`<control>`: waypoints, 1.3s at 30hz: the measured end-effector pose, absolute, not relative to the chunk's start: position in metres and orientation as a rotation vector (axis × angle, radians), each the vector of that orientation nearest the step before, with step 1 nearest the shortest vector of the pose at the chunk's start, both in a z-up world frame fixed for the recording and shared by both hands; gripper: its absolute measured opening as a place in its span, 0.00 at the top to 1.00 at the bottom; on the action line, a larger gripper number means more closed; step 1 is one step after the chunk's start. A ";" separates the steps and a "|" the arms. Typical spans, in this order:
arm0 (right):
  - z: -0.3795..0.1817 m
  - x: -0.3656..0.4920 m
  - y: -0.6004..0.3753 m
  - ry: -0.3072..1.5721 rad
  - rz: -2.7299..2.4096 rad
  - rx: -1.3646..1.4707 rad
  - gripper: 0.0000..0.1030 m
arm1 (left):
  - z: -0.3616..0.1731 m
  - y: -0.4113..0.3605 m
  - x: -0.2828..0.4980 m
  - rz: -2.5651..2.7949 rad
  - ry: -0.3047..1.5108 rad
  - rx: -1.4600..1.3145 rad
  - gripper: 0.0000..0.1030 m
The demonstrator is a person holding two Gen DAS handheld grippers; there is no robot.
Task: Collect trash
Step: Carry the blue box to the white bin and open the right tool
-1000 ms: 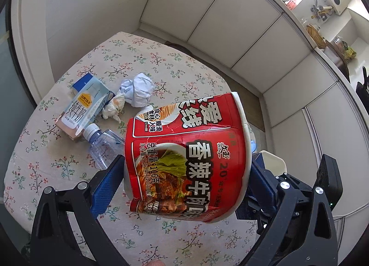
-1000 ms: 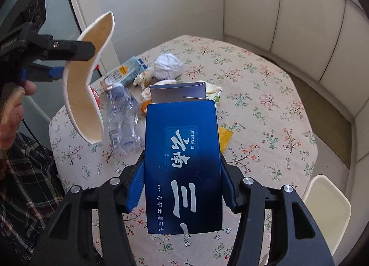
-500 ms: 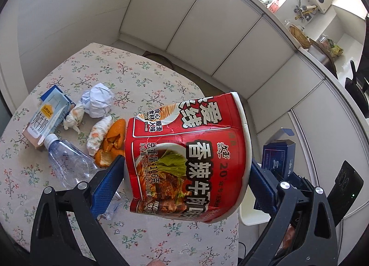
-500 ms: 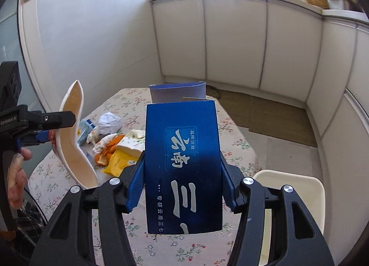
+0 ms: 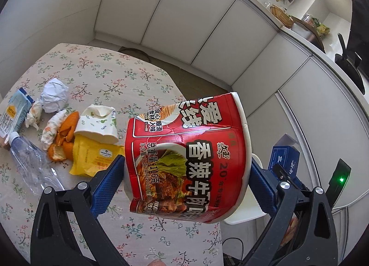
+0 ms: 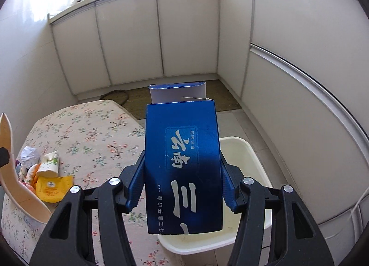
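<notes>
My left gripper [image 5: 184, 178] is shut on a squashed red instant-noodle cup [image 5: 186, 157], held on its side above the table's right edge. Its pale inside shows at the left of the right wrist view as the noodle cup [image 6: 13, 185]. My right gripper [image 6: 182, 187] is shut on a dark blue carton box [image 6: 182, 162] with its top flap open, hanging over a white bin [image 6: 244, 150] on the floor beside the table. From the left wrist view the blue box [image 5: 284, 160] and the bin [image 5: 244, 215] lie just right of the cup.
On the floral-cloth table [image 5: 103, 74] lie a milk carton [image 5: 13, 116], crumpled paper [image 5: 54, 95], orange peel [image 5: 66, 132], a paper cup [image 5: 96, 123], a yellow wrapper [image 5: 92, 157] and a clear plastic bottle [image 5: 30, 164]. White cabinets ring the floor.
Both grippers have swung right, away from the table's middle, each keeping its load. The blue box has gone from above the table to above the white bin.
</notes>
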State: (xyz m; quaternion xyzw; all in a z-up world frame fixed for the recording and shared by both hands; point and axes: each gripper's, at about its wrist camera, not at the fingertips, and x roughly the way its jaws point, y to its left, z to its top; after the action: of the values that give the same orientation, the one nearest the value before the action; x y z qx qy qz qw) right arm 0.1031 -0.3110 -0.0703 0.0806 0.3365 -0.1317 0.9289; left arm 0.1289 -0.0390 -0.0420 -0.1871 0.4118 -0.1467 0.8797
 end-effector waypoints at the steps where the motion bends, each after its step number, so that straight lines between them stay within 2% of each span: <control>1: -0.071 0.102 -0.316 0.692 -0.289 0.168 0.46 | -0.042 -0.046 0.129 -0.314 0.856 -0.381 0.08; 7: -0.082 0.101 -0.330 0.763 -0.359 0.180 0.44 | -0.049 -0.085 0.131 -0.362 0.864 -0.339 0.08; 8: -0.084 0.101 -0.330 0.770 -0.371 0.179 0.42 | -0.050 -0.092 0.132 -0.371 0.866 -0.333 0.08; 10: -0.083 0.096 -0.336 0.760 -0.406 0.175 0.30 | -0.051 -0.105 0.133 -0.388 0.866 -0.325 0.08; 12: -0.081 0.087 -0.347 0.735 -0.453 0.175 0.25 | -0.053 -0.117 0.135 -0.405 0.868 -0.318 0.08; 21: -0.071 0.060 -0.395 0.664 -0.596 0.208 0.16 | -0.061 -0.168 0.140 -0.494 0.860 -0.268 0.08; 32: -0.073 0.041 -0.426 0.642 -0.691 0.223 0.15 | -0.089 -0.223 0.147 -0.584 0.908 -0.209 0.07; 39: -0.074 0.037 -0.433 0.627 -0.720 0.244 0.12 | -0.090 -0.226 0.150 -0.573 0.913 -0.198 0.07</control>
State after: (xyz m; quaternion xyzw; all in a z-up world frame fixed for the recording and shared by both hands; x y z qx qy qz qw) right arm 0.0370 -0.4331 -0.0742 0.1173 0.3011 -0.3457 0.8809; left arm 0.1502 -0.2256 -0.0904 -0.0942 0.4342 -0.2723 0.8535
